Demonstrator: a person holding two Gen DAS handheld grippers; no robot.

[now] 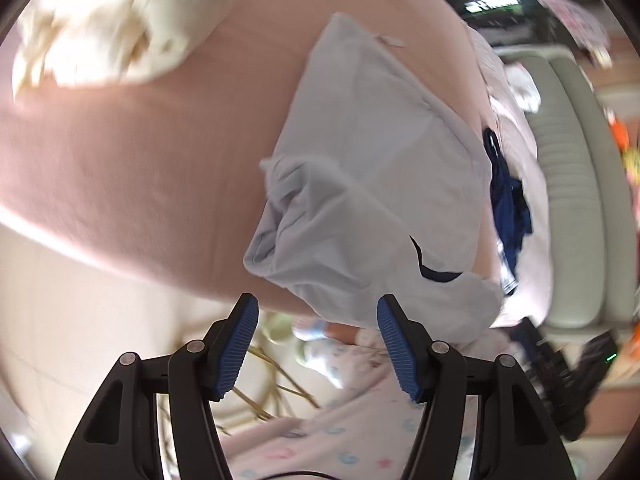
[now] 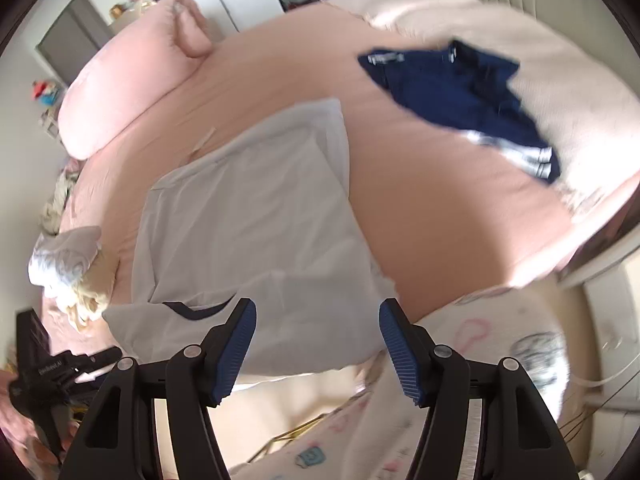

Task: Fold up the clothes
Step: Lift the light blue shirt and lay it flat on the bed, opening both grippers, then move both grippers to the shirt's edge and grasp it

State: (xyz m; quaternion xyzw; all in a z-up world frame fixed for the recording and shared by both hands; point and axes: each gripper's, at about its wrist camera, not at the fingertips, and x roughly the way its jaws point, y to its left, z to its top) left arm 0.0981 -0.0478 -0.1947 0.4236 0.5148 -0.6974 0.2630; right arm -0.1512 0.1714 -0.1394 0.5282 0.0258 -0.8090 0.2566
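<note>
Left gripper (image 1: 318,346) and right gripper (image 2: 318,350): jaws apart, nothing between them. Light grey shirt (image 2: 256,216) lies folded on pink bed (image 2: 440,208), near edge. Navy garment (image 2: 468,100) far right, well apart.

Ahead of the tool: one pale grey cotton T-shirt (image 2: 256,216), one navy garment (image 2: 460,96), one pink pillow (image 2: 120,92), one crumpled cream-and-white clothes heap (image 2: 72,272).

Each claw is matte black plastic: two angled arms with triangular cut-outs, silver round pivot screws, and fingers faced with ribbed blue pads (image 1: 236,350). The left claw (image 1: 318,346) and the right claw (image 2: 318,350) look alike. The clothing worn is pale with pastel prints.
</note>
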